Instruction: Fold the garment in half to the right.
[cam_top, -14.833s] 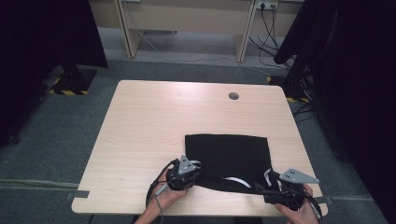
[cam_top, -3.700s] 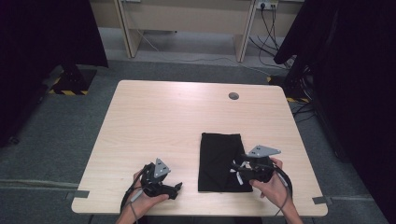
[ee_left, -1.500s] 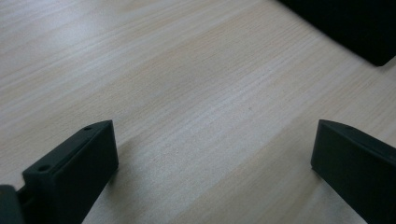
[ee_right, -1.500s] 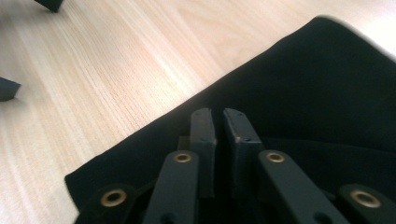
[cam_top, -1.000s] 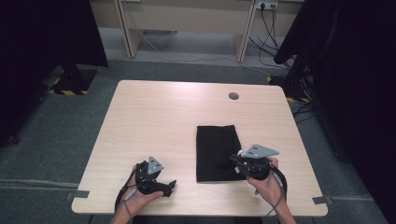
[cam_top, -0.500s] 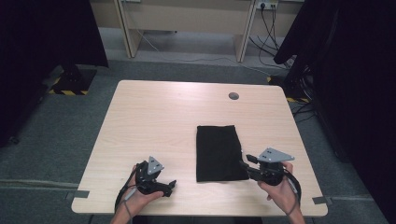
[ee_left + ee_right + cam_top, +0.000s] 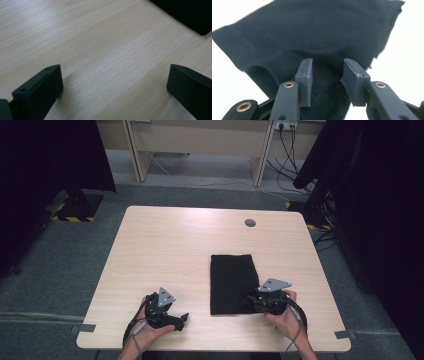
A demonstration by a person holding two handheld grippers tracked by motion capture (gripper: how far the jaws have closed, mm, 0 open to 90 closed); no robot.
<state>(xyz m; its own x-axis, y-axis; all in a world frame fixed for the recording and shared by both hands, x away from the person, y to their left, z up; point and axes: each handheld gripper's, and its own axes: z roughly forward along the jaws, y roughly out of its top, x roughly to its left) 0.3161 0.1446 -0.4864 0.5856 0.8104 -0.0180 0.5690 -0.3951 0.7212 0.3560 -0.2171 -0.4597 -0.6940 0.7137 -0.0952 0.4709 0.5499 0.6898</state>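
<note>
A black cloth (image 7: 231, 282), folded into a narrow rectangle, lies flat on the wooden table (image 7: 175, 245) right of the middle. My right gripper (image 7: 250, 299) sits low at the cloth's near right edge. In the right gripper view its jaws have just been opening. They stand apart over the rumpled cloth (image 7: 312, 32) edge with dark fabric in the gap, and the pads do not press it; the right gripper (image 7: 327, 75) is open. My left gripper (image 7: 182, 318) rests on bare wood at the near left. Its jaws are wide apart (image 7: 115, 82) with nothing between them, and a cloth corner (image 7: 190, 12) shows far off.
A round cable hole (image 7: 250, 223) sits near the table's far edge. Behind the table stand a pale desk frame (image 7: 200, 140) and loose cables (image 7: 295, 140). Dark curtains (image 7: 380, 195) hang at both sides. The table's near edge is right by both hands.
The right hand drew off the cloth to the right, then came back lower to its near right edge with the jaws wider. The left hand kept still. The cloth is narrower than much earlier.
</note>
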